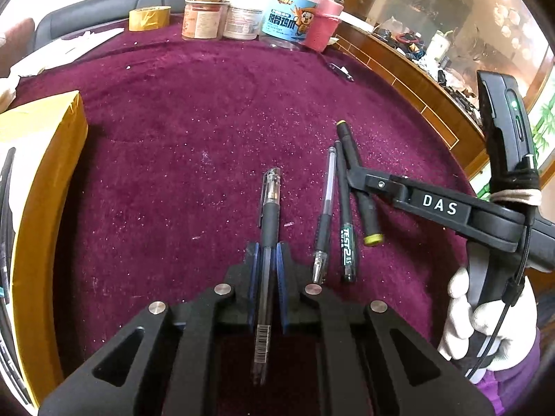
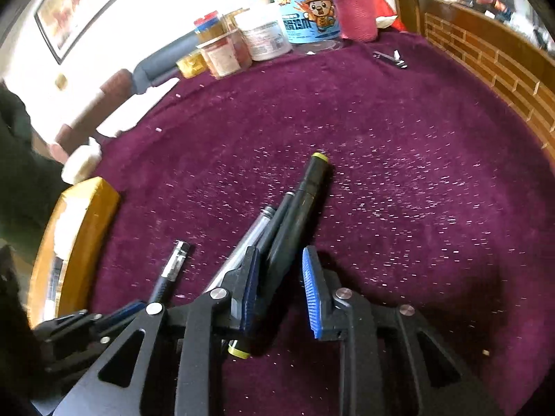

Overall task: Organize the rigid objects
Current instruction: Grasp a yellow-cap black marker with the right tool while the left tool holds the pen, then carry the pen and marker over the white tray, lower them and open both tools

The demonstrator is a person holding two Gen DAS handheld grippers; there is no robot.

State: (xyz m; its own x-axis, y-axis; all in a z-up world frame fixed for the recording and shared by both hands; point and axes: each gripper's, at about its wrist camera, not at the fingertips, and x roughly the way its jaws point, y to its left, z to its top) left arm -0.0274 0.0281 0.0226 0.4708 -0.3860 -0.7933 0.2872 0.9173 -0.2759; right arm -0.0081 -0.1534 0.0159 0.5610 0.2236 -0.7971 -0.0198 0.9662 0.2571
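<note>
My left gripper (image 1: 266,256) is shut on a black gel pen (image 1: 269,208) that points away over the purple cloth; the pen also shows in the right wrist view (image 2: 171,270). To its right lie a clear pen (image 1: 324,215), a dark "TEST" pen (image 1: 345,215) and a black marker with yellow ends (image 1: 357,180), side by side. My right gripper (image 2: 281,277) is open, its jaws around the black marker (image 2: 305,204), the left pad against it. In the left wrist view the right gripper (image 1: 357,182) reaches in from the right over the marker.
A yellow taped box (image 1: 45,187) stands at the left. Jars, a tape roll (image 1: 149,17), a blue-labelled tub (image 1: 288,17) and a pink bottle (image 1: 324,20) line the far edge. A nail clipper (image 2: 390,58) lies far right. A wooden ledge (image 1: 416,93) borders the right.
</note>
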